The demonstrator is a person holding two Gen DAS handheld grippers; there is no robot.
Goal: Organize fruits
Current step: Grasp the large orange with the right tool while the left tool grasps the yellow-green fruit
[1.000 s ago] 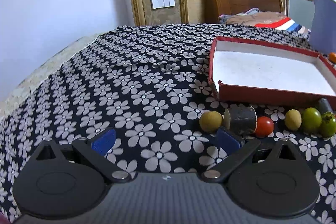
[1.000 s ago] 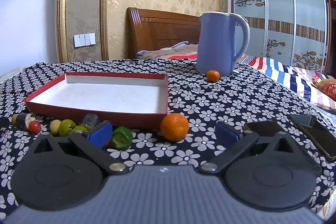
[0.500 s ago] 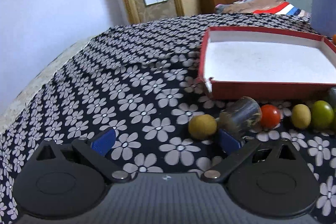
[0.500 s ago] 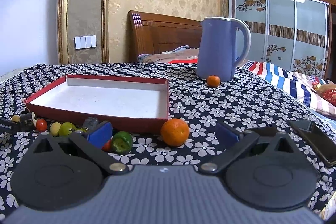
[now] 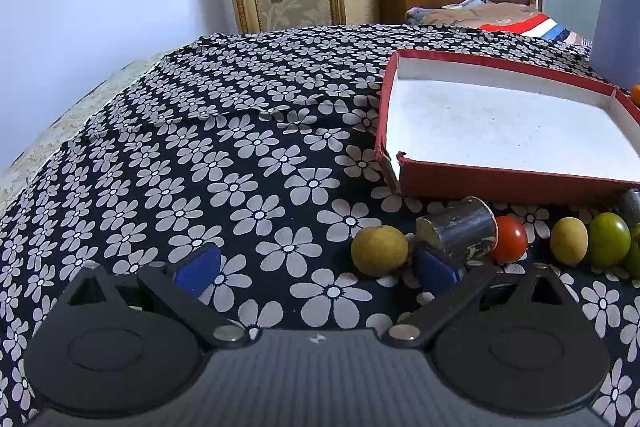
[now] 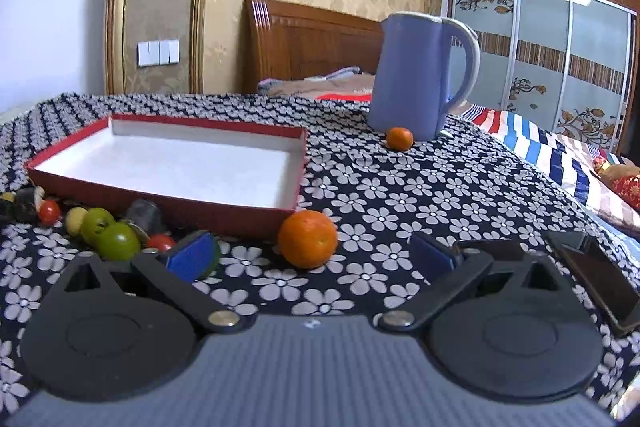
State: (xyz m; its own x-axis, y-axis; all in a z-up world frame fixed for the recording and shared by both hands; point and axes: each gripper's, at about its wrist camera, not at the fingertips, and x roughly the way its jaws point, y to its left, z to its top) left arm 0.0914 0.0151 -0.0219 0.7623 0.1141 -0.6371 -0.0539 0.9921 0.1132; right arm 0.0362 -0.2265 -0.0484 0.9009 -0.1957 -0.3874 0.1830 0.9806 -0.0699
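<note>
Both grippers gape wide, holding nothing.
Only the right view shows an orange (image 6: 307,238) — lower centre — and a jug (image 6: 420,79); the left gripper (image 5: 316,267) and right gripper (image 6: 310,257) both face the tray (image 5: 500,185).

Green fruit (image 6: 214,259) mostly hidden behind right hand-held gripper's left finger (image 6: 192,259). Blue kettle (image 5: 616,27) cut by left view's right edge.

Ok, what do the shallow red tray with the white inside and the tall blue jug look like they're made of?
The shallow red tray looks like cardboard, matte: its near left corner is torn and split open. The tall blue jug looks like smooth plastic with a soft sheen and a moulded handle, though coated metal can't be ruled out.
</note>
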